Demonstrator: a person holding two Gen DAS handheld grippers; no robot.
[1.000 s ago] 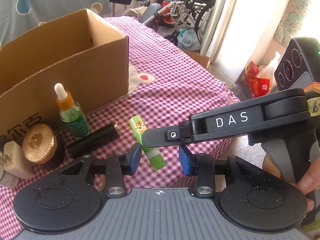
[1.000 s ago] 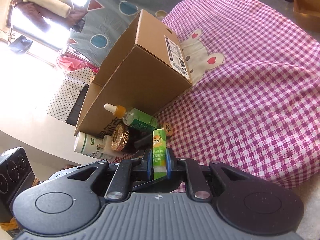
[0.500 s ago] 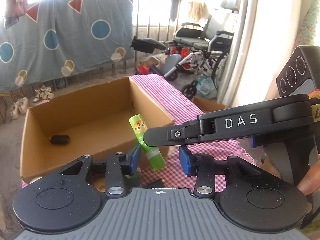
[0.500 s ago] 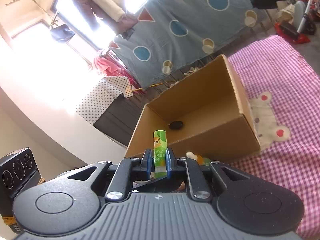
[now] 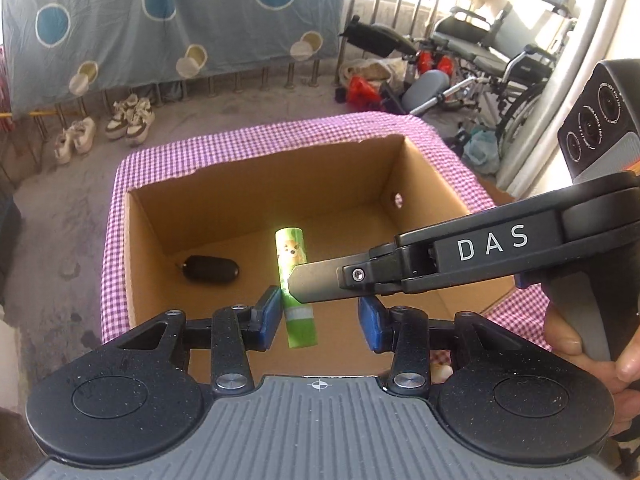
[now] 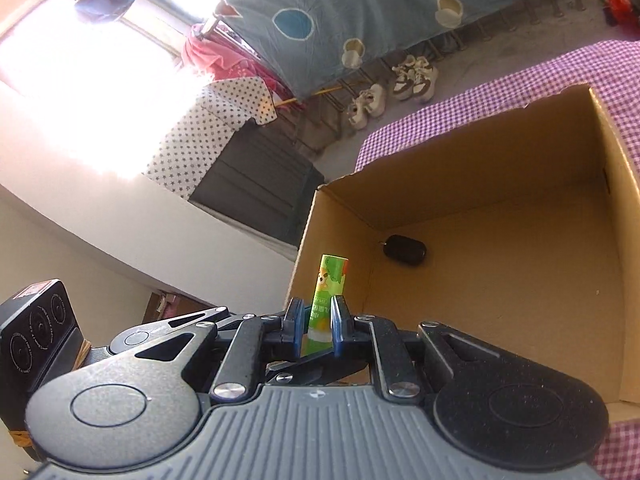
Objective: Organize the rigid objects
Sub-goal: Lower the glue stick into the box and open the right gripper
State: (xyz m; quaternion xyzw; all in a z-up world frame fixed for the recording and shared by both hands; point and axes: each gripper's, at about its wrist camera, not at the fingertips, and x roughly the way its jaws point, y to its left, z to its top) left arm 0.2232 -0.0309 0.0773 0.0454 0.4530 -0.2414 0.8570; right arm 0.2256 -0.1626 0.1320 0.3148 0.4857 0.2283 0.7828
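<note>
We see right gripper (image 6: 316, 326) clamped on green tube (image 6: 327, 294) over cardboard box (image 5: 424, 184); left gripper (image 5: 318, 316) part-open, empty. Risk: tube drops onto black object (image 5: 211, 267) at ten o'clock.

Green tube (image 5: 295, 280) — its middle hidden by the right gripper (image 6: 316, 326); label perhaps unreadable.

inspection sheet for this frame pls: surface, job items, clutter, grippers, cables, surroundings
Surface: pink checked tablecloth under an open cardboard box.
Job's things: green tube held over the box; black oval object lying on the box floor.
Clutter: nothing seen on the visible cloth.
Grippers: right gripper shut on the green tube; left gripper open, empty.
Cables: nothing seen.
Surroundings: blue dotted sheet, shoes, wheelchair, bright window.
</note>
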